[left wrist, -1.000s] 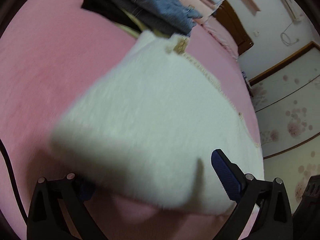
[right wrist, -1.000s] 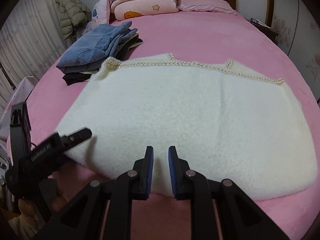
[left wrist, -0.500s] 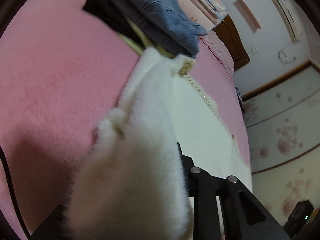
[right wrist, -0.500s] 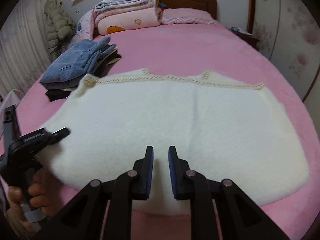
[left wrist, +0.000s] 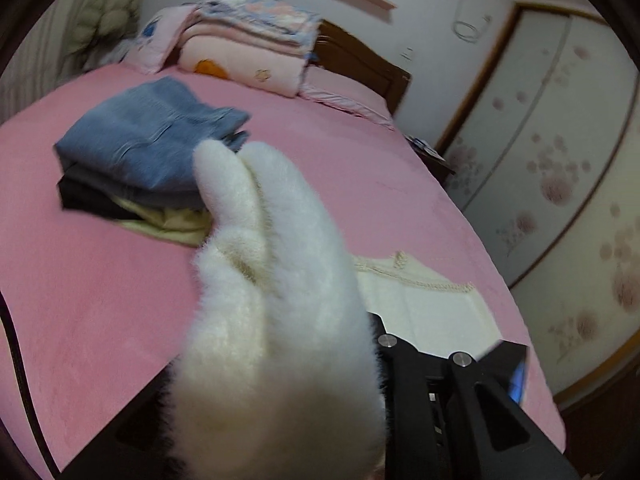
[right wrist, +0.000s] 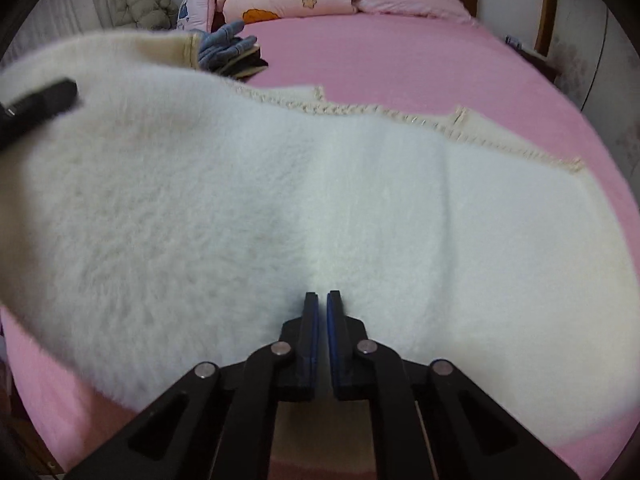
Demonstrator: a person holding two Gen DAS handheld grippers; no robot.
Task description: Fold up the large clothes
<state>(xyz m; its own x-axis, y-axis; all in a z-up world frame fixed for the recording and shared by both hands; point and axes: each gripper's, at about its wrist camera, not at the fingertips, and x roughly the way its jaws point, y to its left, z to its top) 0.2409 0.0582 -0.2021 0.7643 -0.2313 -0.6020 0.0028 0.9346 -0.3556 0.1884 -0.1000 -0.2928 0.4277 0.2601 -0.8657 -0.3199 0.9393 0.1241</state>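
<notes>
A large white fluffy garment [right wrist: 320, 200] with a braided cream trim lies spread on the pink bed [right wrist: 400, 52]. My left gripper [left wrist: 288, 360] is shut on its left corner and holds it up off the bed; the bunched fleece [left wrist: 276, 280] hides the fingertips. In the right wrist view that raised corner hangs at the upper left, with one black finger [right wrist: 44, 98] of the left gripper on it. My right gripper [right wrist: 322, 300] is shut, tips down on the garment's near middle; I cannot tell whether any fabric is pinched.
A stack of folded clothes with blue jeans on top [left wrist: 148, 148] sits on the bed behind the garment's left end. Folded quilts and pillows [left wrist: 248, 40] are piled by the wooden headboard [left wrist: 360, 64]. A flowered wardrobe [left wrist: 560, 168] stands to the right.
The left gripper closed on the garment's left corner and raised it, rolling as it rose. The right gripper sank onto the garment's near middle and its jaws closed.
</notes>
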